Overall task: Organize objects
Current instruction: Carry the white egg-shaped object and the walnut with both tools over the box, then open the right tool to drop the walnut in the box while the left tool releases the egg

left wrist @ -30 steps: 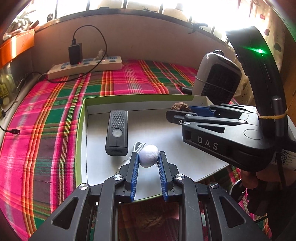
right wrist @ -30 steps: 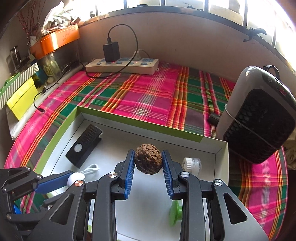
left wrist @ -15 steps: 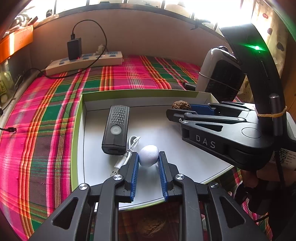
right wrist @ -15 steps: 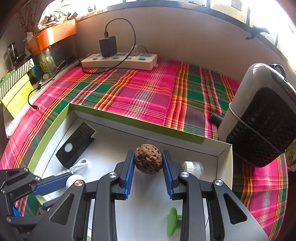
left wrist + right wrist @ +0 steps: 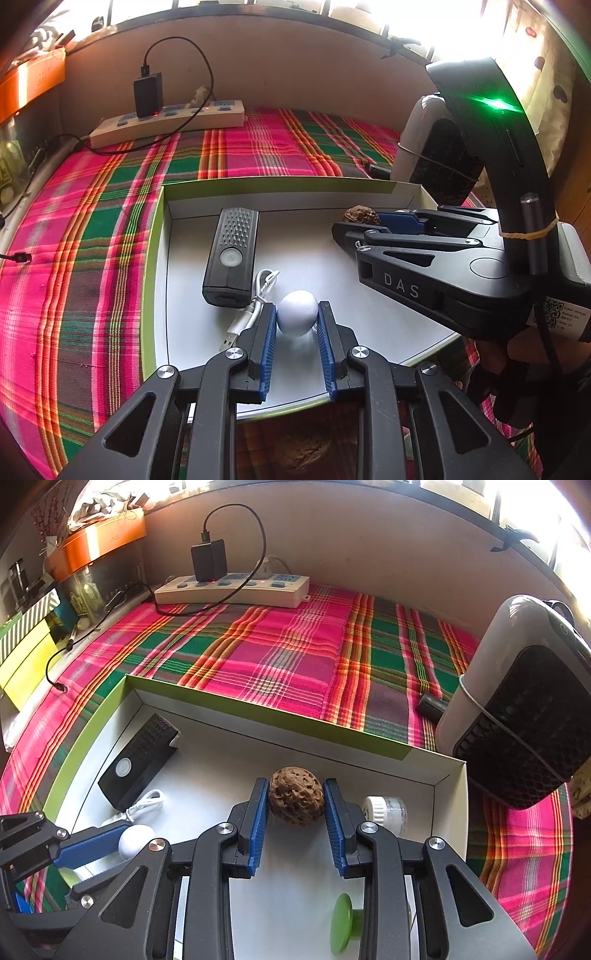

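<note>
Two grippers work over the white box (image 5: 173, 206) on the plaid cloth (image 5: 92, 229). Left wrist view: the left gripper (image 5: 296, 334) stays clamped on the white ball (image 5: 297, 312), smooth and egg-like, now just right of the white cable (image 5: 258, 295) and nearer the black device (image 5: 231, 256) than a second ago. Right wrist view: the right gripper (image 5: 296, 821) remains closed on the walnut (image 5: 296, 795), brown and deeply pitted, held above the box floor near the far wall; the white cap (image 5: 384, 806) lies just right of it, the green peg (image 5: 345, 928) below.
</note>
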`<state>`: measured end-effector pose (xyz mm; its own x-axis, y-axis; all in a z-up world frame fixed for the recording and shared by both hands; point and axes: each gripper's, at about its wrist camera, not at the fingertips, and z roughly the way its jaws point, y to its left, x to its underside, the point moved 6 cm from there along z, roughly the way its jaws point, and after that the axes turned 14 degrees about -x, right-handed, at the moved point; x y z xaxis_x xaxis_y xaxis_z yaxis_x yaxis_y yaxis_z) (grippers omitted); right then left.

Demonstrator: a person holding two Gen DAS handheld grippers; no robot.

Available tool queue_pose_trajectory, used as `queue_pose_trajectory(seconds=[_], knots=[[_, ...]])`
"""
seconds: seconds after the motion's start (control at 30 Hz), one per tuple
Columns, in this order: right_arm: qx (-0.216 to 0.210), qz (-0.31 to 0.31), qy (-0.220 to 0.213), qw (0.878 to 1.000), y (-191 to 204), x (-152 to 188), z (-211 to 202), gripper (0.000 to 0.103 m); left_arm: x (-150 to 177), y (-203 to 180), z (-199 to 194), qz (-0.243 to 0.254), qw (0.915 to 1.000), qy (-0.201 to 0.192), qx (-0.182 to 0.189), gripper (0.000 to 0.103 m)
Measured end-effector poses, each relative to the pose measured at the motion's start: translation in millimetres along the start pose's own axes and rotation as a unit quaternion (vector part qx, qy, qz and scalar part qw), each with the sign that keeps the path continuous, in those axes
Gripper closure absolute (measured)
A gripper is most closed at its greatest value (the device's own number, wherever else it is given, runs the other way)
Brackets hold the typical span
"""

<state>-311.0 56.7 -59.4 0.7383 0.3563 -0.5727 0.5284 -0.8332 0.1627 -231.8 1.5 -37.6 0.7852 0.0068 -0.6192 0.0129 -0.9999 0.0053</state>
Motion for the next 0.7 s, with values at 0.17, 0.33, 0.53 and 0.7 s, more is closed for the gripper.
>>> queue_pose_trajectory(seconds=[0.17, 0.33, 0.53, 0.7], knots=[[0.001, 0.0, 0.0, 1.0, -0.2, 0.7, -0.5, 0.072, 0.0, 0.5, 0.3, -0.001, 1.0, 0.0, -0.001, 0.081], [0.0, 0.001, -0.001, 1.0, -0.1, 1.2, -0.7, 0.072, 0.1, 1.2, 0.9, 0.001, 1.0, 0.0, -0.003, 0.078], [-0.001, 0.001, 0.0, 1.0, -0.2, 2.1, -1.0, 0.061, 0.7, 0.8, 0.0, 0.001, 1.0, 0.001, 0.0, 0.076], [0.0, 0.0, -0.003, 1.0, 1.2, 2.0, -3.8, 0.06, 0.2, 1.0, -1.8, -0.002, 1.0, -0.002, 0.0, 0.074]])
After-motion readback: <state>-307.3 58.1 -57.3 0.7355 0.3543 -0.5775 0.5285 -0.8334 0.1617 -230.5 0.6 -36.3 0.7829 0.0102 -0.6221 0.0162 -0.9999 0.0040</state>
